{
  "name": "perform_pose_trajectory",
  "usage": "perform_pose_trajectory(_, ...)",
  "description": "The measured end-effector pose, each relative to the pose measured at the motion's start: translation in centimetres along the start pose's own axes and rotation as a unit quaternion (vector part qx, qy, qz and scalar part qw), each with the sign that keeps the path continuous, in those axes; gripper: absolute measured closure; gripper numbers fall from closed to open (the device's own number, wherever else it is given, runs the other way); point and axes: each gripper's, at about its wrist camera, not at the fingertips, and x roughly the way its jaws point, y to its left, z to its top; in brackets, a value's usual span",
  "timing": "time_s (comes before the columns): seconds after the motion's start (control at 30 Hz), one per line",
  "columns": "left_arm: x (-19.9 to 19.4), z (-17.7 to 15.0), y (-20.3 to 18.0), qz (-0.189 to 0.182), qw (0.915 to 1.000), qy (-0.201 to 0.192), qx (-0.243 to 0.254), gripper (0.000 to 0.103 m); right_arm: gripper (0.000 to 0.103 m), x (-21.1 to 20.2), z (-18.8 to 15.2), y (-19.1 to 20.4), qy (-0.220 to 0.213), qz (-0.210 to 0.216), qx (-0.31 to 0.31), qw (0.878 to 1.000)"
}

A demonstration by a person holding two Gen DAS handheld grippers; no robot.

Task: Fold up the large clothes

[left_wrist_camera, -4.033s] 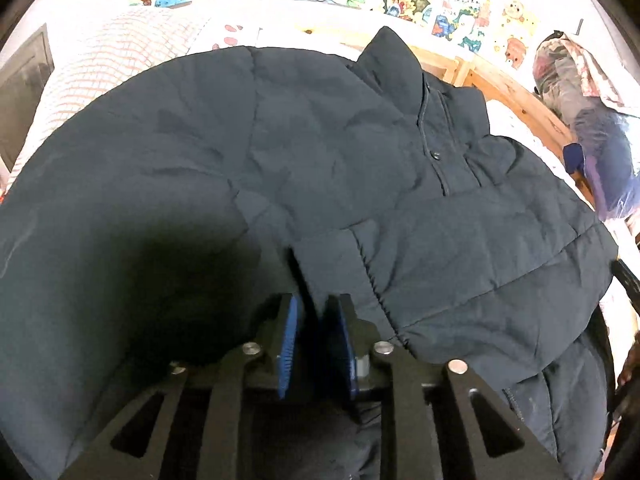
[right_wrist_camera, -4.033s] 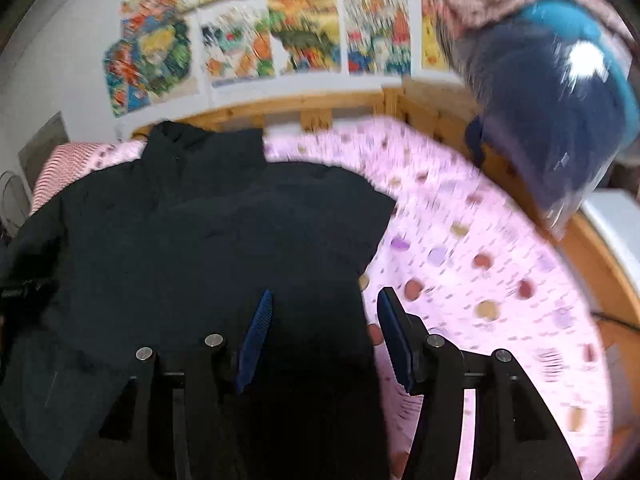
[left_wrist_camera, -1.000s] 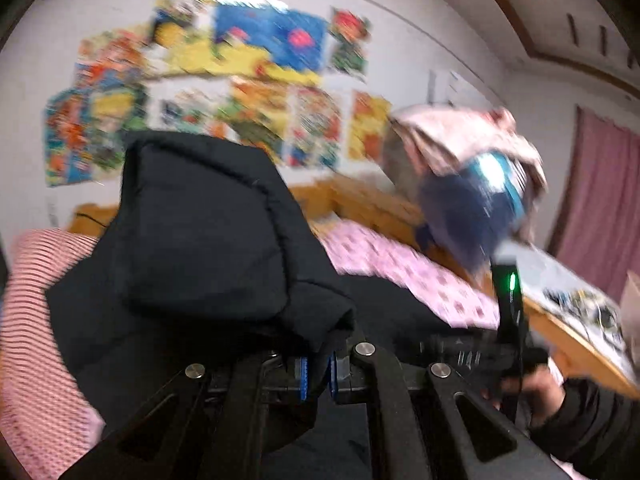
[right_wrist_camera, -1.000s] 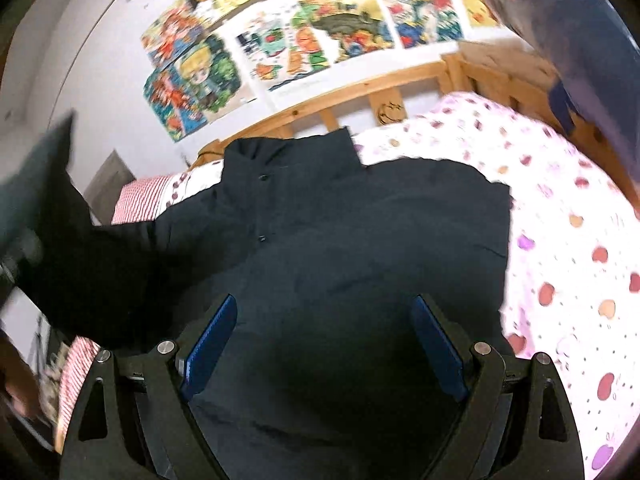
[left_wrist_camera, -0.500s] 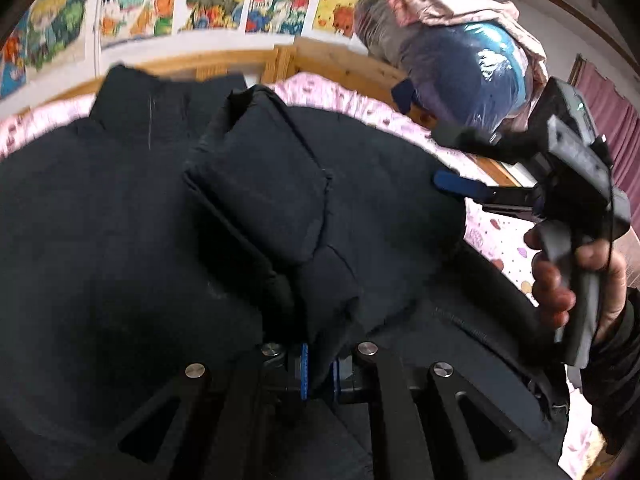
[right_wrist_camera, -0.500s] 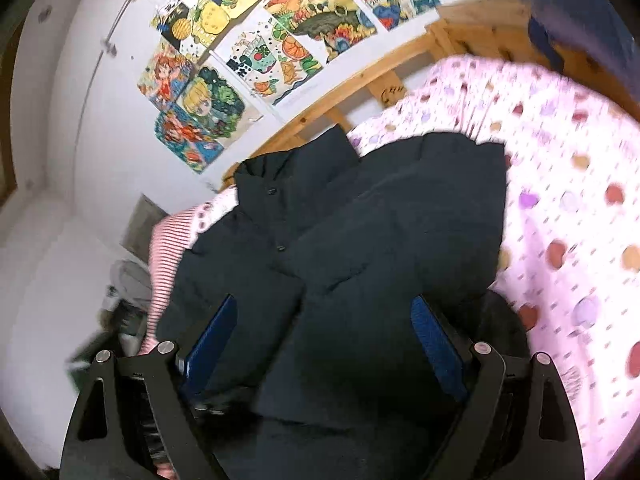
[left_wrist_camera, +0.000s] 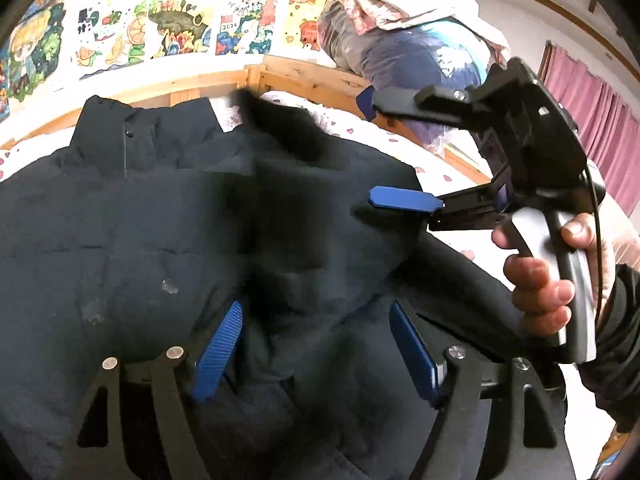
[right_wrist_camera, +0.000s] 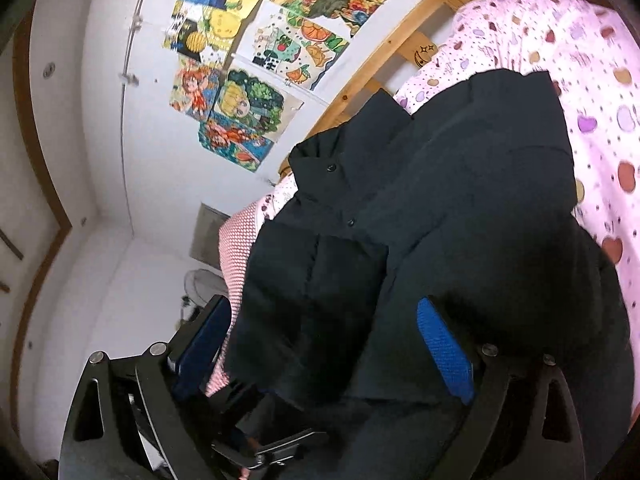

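A dark navy padded jacket (left_wrist_camera: 120, 240) lies front up on the bed, collar toward the wooden headboard. One sleeve (left_wrist_camera: 280, 208) lies folded across its front, blurred. My left gripper (left_wrist_camera: 316, 352) is open just above the jacket's lower part, with the sleeve fabric loose between its blue pads (left_wrist_camera: 218, 350). A hand (left_wrist_camera: 540, 280) holds my right gripper (left_wrist_camera: 372, 152), open, over the jacket's right edge. In the right wrist view the right gripper (right_wrist_camera: 324, 346) stands open above the jacket (right_wrist_camera: 440, 200), nothing between its fingers.
The bed has a pink sheet (right_wrist_camera: 592, 80) with heart prints and a wooden frame (left_wrist_camera: 304, 76). A bagged bundle of bedding (left_wrist_camera: 408, 44) sits at the back right. A red-striped pillow (right_wrist_camera: 236, 248) lies at the left. Posters (left_wrist_camera: 176, 28) cover the wall.
My left gripper, shut on the sleeve before, has opened and dropped the sleeve across the jacket's front. The right gripper stays open and has tilted toward the jacket's left side.
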Motion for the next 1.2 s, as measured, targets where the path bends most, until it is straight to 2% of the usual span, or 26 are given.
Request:
perform_pose_trajectory(0.13, -0.7, 0.1, 0.7, -0.010, 0.9996, 0.004, -0.027, 0.029, 0.011, 0.8, -0.7, -0.1, 0.003, -0.008, 0.002, 1.000)
perform_pose_trajectory(0.23, -2.1, 0.2, 1.3, 0.002, 0.9991, -0.002, -0.043, 0.029, 0.011, 1.7, -1.2, -0.7, 0.009, -0.051, 0.002, 0.999)
perform_pose_trajectory(0.3, -3.5, 0.1, 2.4, 0.025, 0.9982, -0.002, -0.054, 0.028, 0.012, 2.3, -1.5, -1.0, 0.013, -0.080, 0.000, 0.997)
perform_pose_trajectory(0.37, -5.4, 0.2, 4.1, 0.069, 0.9951, -0.014, -0.070, 0.028, 0.023, 2.4, -1.7, -0.9, 0.012, -0.096, -0.009, 0.995)
perform_pose_trajectory(0.43, -7.2, 0.5, 6.0, 0.100, 0.9898, -0.035, -0.096, 0.028, 0.055, 2.3, -1.9, -0.4, 0.007, -0.132, -0.032, 0.991)
perform_pose_trajectory(0.47, -8.9, 0.1, 7.5, 0.124, 0.9841, -0.051, -0.117, 0.028, 0.066, 2.1, -1.9, -0.2, -0.003, -0.146, -0.045, 0.988)
perform_pose_trajectory(0.5, -9.9, -0.2, 8.7, 0.142, 0.9792, -0.061, -0.132, 0.028, 0.086, 2.1, -1.8, 0.1, -0.005, -0.157, -0.053, 0.986)
perform_pose_trajectory(0.53, -11.1, -0.7, 10.0, 0.162, 0.9727, -0.070, -0.151, 0.028, 0.094, 1.8, -1.6, 0.4, -0.006, -0.157, -0.057, 0.986)
perform_pose_trajectory(0.57, -12.5, -1.4, 12.0, 0.182, 0.9638, -0.079, -0.179, 0.027, 0.095, 1.5, -1.2, 1.0, -0.011, -0.150, -0.064, 0.987)
perform_pose_trajectory(0.6, -13.3, -1.8, 13.3, 0.190, 0.9586, -0.082, -0.196, 0.027, 0.097, 1.0, -0.7, 1.9, -0.019, -0.148, -0.077, 0.986)
perform_pose_trajectory(0.67, -15.1, -3.1, 16.6, 0.207, 0.9412, -0.089, -0.252, 0.027, 0.098, -0.5, 0.5, 3.4, -0.044, -0.159, -0.107, 0.981)
perform_pose_trajectory(0.77, -16.1, -4.5, 19.8, 0.209, 0.9268, -0.094, -0.298, 0.027, 0.099, -3.3, 3.0, 6.8, -0.110, -0.183, -0.152, 0.965)
perform_pose_trajectory(0.8, -16.0, -4.7, 20.4, 0.212, 0.9242, -0.091, -0.304, 0.027, 0.099, -4.3, 4.0, 7.6, -0.133, -0.187, -0.157, 0.961)
perform_pose_trajectory(0.83, -15.8, -5.0, 20.9, 0.212, 0.9237, -0.087, -0.307, 0.027, 0.099, -5.0, 5.1, 8.0, -0.145, -0.191, -0.155, 0.958)
perform_pose_trajectory(0.93, -14.5, -5.3, 21.9, 0.206, 0.9297, -0.067, -0.298, 0.027, 0.099, -5.1, 7.2, 7.3, -0.145, -0.212, -0.143, 0.956)
perform_pose_trajectory(1.0, -13.3, -5.2, 22.7, 0.195, 0.9345, -0.048, -0.294, 0.027, 0.099, -3.7, 7.9, 5.6, -0.122, -0.239, -0.134, 0.954)
perform_pose_trajectory(1.1, -11.8, -4.7, 23.8, 0.170, 0.9400, -0.038, -0.294, 0.027, 0.099, -2.4, 7.5, 3.0, -0.100, -0.250, -0.116, 0.956)
perform_pose_trajectory(1.2, -10.0, -3.8, 25.8, 0.169, 0.9370, -0.018, -0.305, 0.027, 0.098, -2.0, 7.4, 1.9, -0.098, -0.252, -0.110, 0.957)
